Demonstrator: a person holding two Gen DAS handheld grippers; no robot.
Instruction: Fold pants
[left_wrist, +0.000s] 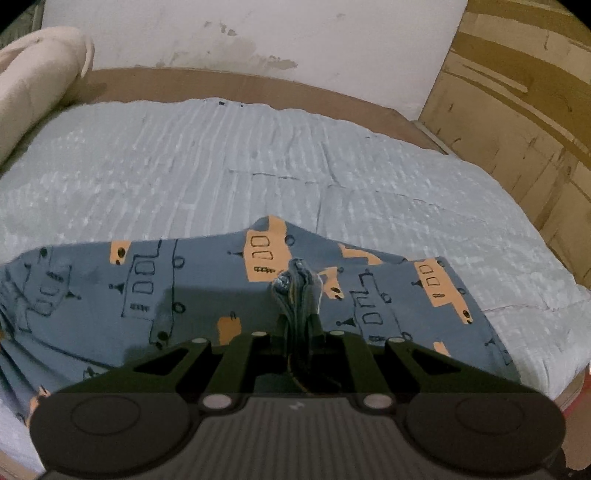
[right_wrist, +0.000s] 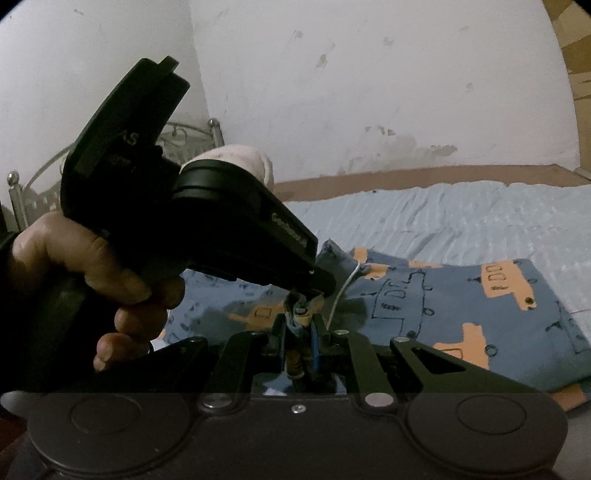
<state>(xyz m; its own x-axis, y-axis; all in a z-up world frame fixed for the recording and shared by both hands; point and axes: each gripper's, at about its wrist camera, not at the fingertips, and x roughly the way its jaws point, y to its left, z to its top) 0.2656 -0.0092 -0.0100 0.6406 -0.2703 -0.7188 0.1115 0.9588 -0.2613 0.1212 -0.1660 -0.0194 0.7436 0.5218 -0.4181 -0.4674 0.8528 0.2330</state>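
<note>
Blue-grey pants (left_wrist: 207, 280) printed with orange buses lie on the pale blue bedspread (left_wrist: 221, 158), and we see no brand on them. Our left tool (left_wrist: 295, 288) pinches a bunched fold; our right tool (right_wrist: 301, 314) pinches another. Lettering on the left tool's body stays too blurred to read.

Bed covered by a pale blue ribbed quilt (left_wrist: 258, 158), creased in several places. A brown bed frame edge (left_wrist: 229, 83) runs along the far side, against a white wall (left_wrist: 258, 33) with grey stains and flaked paint. A cream rolled blanket (left_wrist: 37, 81) lies at the far left corner of the bed. Wooden panelling (left_wrist: 517, 110) stands to the right. A metal scrollwork headboard (right_wrist: 192, 142) with ball finials shows behind the roll.
</note>
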